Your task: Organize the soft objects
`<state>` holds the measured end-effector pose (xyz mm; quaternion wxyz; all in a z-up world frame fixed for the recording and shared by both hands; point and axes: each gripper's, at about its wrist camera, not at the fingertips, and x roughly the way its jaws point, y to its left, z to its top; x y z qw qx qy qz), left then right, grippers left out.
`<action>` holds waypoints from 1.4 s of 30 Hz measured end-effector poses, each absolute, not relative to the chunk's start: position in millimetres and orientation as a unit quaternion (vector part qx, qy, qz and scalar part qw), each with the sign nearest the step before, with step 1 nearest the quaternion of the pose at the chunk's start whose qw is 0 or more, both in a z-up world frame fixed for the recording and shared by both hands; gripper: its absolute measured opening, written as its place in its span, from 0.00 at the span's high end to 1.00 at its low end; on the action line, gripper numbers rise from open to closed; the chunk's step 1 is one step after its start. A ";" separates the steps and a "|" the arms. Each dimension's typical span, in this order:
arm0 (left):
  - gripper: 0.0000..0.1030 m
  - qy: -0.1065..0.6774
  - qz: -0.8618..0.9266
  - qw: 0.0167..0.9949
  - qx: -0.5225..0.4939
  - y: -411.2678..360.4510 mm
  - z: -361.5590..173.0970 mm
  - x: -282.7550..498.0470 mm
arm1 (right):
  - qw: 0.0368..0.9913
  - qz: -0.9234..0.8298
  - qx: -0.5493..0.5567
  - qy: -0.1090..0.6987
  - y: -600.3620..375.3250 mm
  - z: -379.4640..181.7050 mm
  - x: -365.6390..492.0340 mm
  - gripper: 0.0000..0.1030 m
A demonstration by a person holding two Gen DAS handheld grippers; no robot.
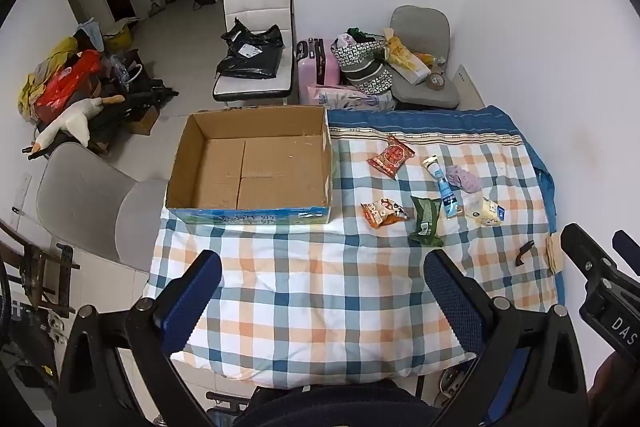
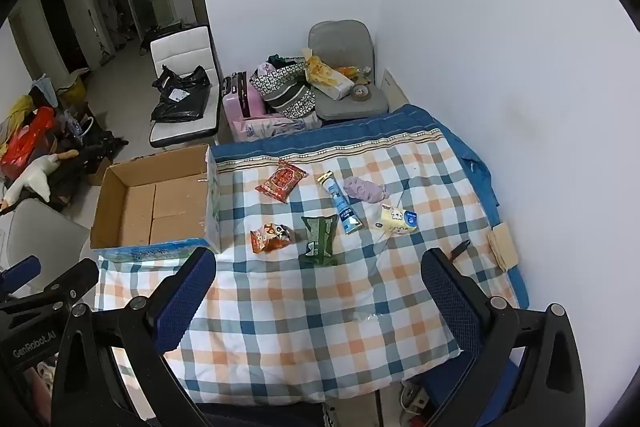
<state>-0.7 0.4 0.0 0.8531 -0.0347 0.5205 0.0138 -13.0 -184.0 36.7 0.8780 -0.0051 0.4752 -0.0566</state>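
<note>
On checked quilt (image 1: 320, 291): cardboard box (image 1: 256, 167) at left edge, mouth up, likely bin for soft items. Left gripper (image 1: 320, 291) and right gripper (image 2: 320, 291) hover over near edge, jaws apart, holding nothing. Green packet (image 2: 318, 239), red packet (image 2: 280, 181), tube (image 2: 342, 205), purple cloth (image 2: 366, 189) lie right of box, apart; nothing blocks reach.

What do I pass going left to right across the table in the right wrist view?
Cardboard box → orange snack packet → green packet → blue tube → yellow packet → tan paper pad.
</note>
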 end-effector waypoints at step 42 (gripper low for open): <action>0.00 0.509 0.023 0.860 -0.027 8.8 11.4 5.5 | 0.885 -0.056 -0.007 0.462 -177.8 48.2 -15.1 0.00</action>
